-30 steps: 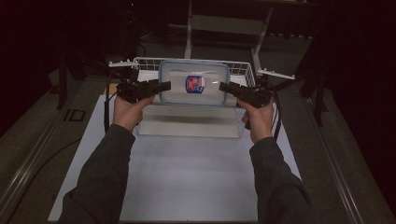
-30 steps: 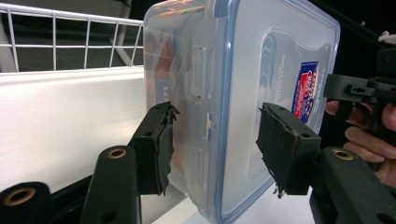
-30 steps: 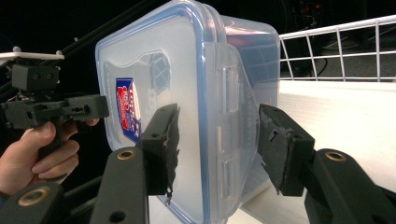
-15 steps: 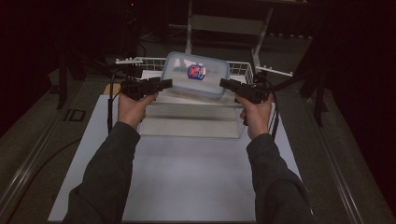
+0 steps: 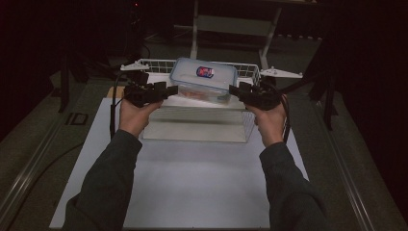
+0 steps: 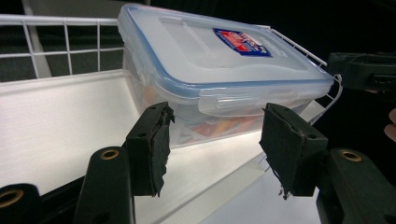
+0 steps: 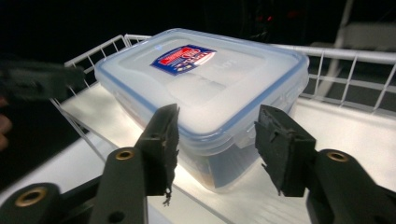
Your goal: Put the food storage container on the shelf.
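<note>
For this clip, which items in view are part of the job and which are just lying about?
In play:
- lidded plastic container, held up between both grippers
- left hand-held gripper, open
- right hand-held gripper, open
- white wire basket underneath

Lying about:
- white table mat
- metal stand behind the table

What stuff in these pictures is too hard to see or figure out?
- What is inside the box: in both gripper views the cloudy lid and walls blur it to orange and red streaks.
- The words on the sticker: too small and soft in every view.
- The room behind the wire basket: too dark in the high view.
- The other gripper in the right gripper view: blurred and dim.
</note>
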`<state>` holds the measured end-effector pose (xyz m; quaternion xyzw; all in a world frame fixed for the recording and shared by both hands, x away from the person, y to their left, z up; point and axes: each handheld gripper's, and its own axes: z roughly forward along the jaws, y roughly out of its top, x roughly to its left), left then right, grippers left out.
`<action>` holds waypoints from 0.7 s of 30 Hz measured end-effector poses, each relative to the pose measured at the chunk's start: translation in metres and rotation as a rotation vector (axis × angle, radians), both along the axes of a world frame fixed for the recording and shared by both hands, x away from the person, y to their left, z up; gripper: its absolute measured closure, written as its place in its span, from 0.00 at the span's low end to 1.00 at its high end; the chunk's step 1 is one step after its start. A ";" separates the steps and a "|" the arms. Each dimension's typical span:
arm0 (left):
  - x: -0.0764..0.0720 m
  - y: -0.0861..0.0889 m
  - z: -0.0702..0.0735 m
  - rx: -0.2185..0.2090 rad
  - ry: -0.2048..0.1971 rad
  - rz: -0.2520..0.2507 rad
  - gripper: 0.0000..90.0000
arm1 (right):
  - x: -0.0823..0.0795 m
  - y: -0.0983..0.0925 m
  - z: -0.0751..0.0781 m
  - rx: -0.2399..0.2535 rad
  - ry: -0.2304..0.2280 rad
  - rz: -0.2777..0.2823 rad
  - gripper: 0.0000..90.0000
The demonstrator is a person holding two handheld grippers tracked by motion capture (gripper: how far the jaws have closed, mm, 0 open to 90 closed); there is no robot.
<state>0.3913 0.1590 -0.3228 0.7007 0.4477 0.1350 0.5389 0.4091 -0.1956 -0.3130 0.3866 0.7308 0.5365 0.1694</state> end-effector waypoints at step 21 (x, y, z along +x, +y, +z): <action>-0.072 0.019 -0.014 0.116 -0.101 -0.077 0.47 | -0.025 0.020 -0.036 -0.287 -0.076 0.041 0.80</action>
